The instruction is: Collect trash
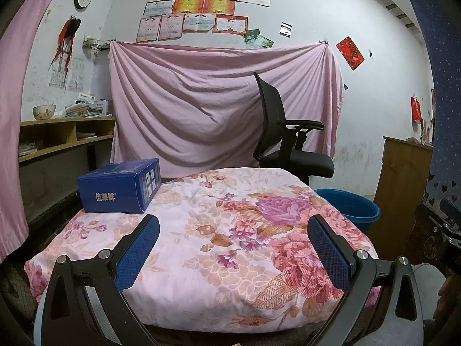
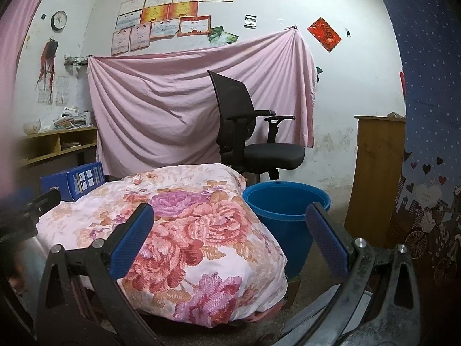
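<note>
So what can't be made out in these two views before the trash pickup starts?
- Bucket: its bottom is out of sight in the right wrist view, so any contents are unknown; in the left wrist view the floral cloth covers most of it.
- Blue box: closed, contents hidden; partly cut off by blur in the right wrist view.
- Whatever lies under the floral cloth: fully covered.
- Wall certificates: text too small.

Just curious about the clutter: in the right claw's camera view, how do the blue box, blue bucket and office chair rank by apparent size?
1. Office chair, though it stands farthest back.
2. Blue bucket.
3. Blue box, partly hidden.
</note>
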The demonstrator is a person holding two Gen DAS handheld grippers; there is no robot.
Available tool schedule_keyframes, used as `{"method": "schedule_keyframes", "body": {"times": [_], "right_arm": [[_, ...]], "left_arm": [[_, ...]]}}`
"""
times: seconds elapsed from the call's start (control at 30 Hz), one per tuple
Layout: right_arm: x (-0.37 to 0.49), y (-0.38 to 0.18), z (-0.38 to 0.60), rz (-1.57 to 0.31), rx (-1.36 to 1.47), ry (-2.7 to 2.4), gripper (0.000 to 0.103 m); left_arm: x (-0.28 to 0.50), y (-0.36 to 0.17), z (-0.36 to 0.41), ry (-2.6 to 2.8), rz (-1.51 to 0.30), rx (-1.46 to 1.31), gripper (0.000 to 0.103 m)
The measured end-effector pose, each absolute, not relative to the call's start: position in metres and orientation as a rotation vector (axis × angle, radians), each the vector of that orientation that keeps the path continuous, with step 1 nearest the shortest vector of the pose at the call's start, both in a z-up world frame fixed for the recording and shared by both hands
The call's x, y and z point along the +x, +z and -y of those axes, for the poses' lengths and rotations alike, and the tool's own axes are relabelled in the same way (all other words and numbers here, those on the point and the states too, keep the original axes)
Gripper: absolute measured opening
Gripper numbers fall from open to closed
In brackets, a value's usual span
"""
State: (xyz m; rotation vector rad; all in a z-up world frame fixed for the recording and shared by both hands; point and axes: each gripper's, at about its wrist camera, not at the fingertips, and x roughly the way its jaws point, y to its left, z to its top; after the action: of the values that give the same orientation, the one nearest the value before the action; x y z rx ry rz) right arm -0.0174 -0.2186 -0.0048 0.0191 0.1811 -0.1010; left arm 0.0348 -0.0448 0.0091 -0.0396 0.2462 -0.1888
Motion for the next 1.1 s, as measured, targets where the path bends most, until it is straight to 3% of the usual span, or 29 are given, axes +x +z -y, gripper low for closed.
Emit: {"method": "schedule_keyframes", "body": {"times": [1.1], "right_arm": [[-0.0179,-0.0043,0.2188,-0.188,0.032,-0.107,0.103]], "left_arm": [[0.0342,0.0079,0.0459,-0.195,-0.235,-0.017,0.101]]}}
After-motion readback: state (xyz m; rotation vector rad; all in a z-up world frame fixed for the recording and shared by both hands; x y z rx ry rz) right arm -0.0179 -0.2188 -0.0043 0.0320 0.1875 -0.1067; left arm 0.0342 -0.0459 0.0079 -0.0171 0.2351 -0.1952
